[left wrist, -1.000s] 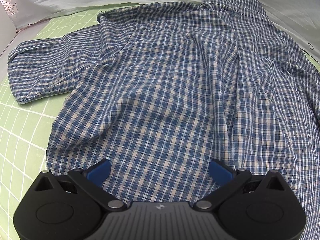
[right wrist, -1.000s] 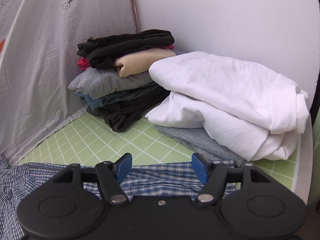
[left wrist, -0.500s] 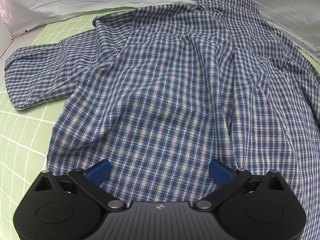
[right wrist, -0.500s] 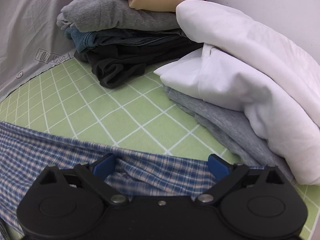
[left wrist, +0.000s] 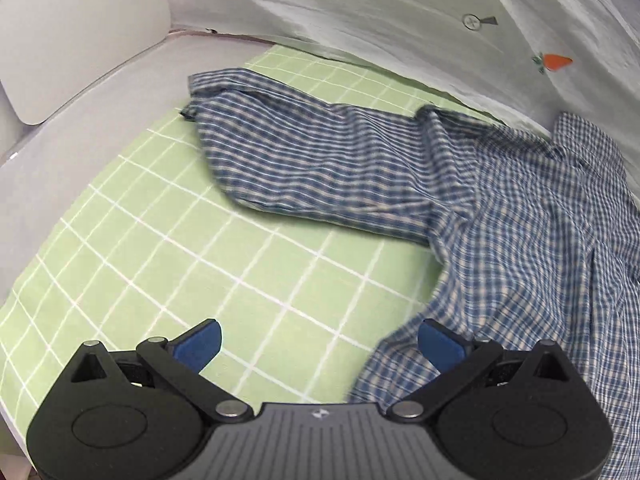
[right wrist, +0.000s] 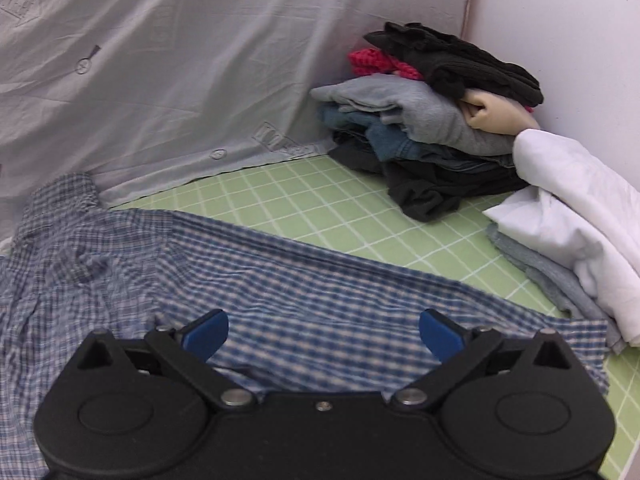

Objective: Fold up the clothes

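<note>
The plaid shirt lies spread on the green grid mat, unfolded. In the left wrist view, its sleeve runs from about 2 o'clock to 11 o'clock of the left gripper, long axis slanting across the mat, cuff at the far end. That gripper is spread wide and grips nothing; only the hem sits by its right pad at 3 o'clock.

The right gripper hangs over the shirt body, jaws opening to their widest, cloth below but not pinched. The other sleeve points toward 3 o'clock, near the white pile.

Each hand looks nearer its own sleeve; the left sleeve, lying clear on bare mat, seems the easier first fold inward.
</note>
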